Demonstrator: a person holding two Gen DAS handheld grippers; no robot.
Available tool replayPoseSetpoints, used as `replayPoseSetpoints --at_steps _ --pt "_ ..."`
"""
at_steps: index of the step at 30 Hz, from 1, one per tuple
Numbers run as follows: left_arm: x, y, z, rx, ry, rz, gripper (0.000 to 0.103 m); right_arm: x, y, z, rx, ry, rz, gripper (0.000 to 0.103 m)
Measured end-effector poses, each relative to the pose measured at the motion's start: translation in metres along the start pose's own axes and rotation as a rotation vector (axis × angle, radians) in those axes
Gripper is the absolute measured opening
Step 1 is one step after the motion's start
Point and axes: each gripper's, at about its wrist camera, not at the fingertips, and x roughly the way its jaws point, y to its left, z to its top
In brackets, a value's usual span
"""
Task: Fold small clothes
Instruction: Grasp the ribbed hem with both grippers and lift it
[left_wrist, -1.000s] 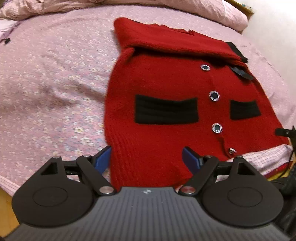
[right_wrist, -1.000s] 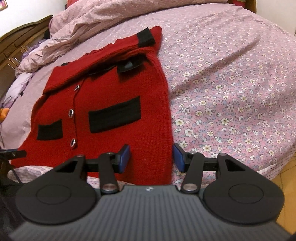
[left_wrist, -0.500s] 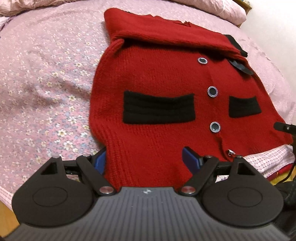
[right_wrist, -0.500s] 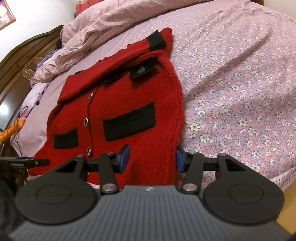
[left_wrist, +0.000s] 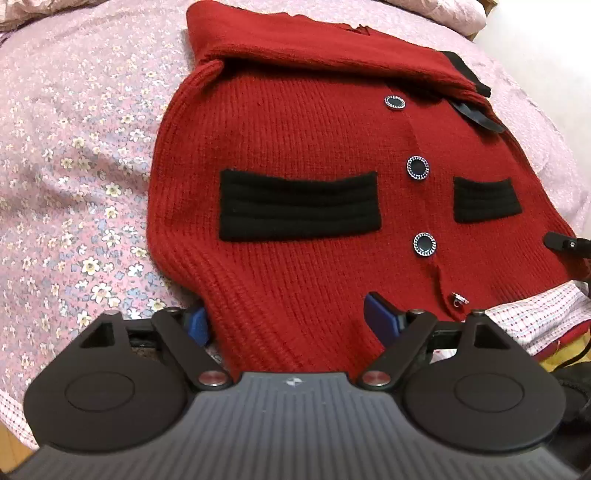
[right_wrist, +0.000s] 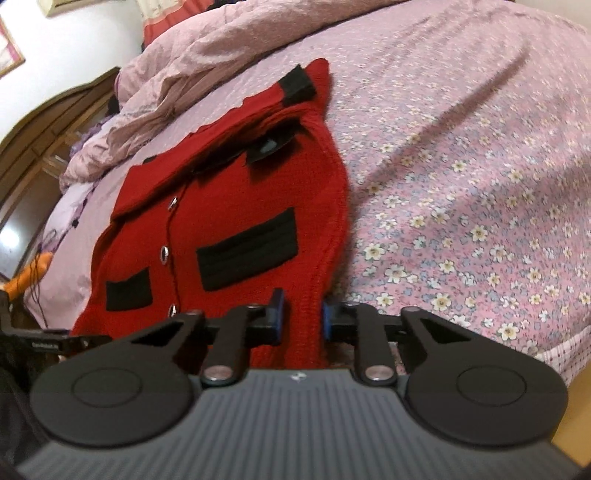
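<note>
One red cardigan (left_wrist: 303, 147), two black pockets (left_wrist: 299, 208): right fingers (right_wrist: 275, 312) closing on its hem, left fingers (left_wrist: 380, 314) closing around it.

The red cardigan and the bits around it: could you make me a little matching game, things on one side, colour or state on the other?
Things:
1. cardigan
2. pockets
3. bedsheet
4. right tool

Colour or state:
A. pink with small flowers
B. closing on the cardigan's hem
C. black
D. red, lying flat, sleeves folded across the top

Pairs: 1-D, 2-C, 3-A, 4-B
</note>
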Motion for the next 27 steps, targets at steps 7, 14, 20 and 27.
replayPoseSetpoints --at_steps 7,14,20,27 --pt "-0.007 0.021 0.002 -0.116 -0.011 0.026 0.021 -0.003 -0.001 0.002 0.035 -0.010 0.034 0.012" --pt "-0.033 0.040 0.010 -0.231 -0.100 -0.085 0.019 -0.014 0.004 0.017 0.081 -0.073 0.125 0.011" --pt "-0.062 0.037 0.036 -0.271 -0.205 -0.154 0.019 -0.019 0.018 0.035 0.080 -0.142 0.177 0.011" --pt "-0.082 0.021 0.078 -0.236 -0.313 -0.117 0.019 -0.014 0.032 0.068 0.096 -0.229 0.199 0.011"
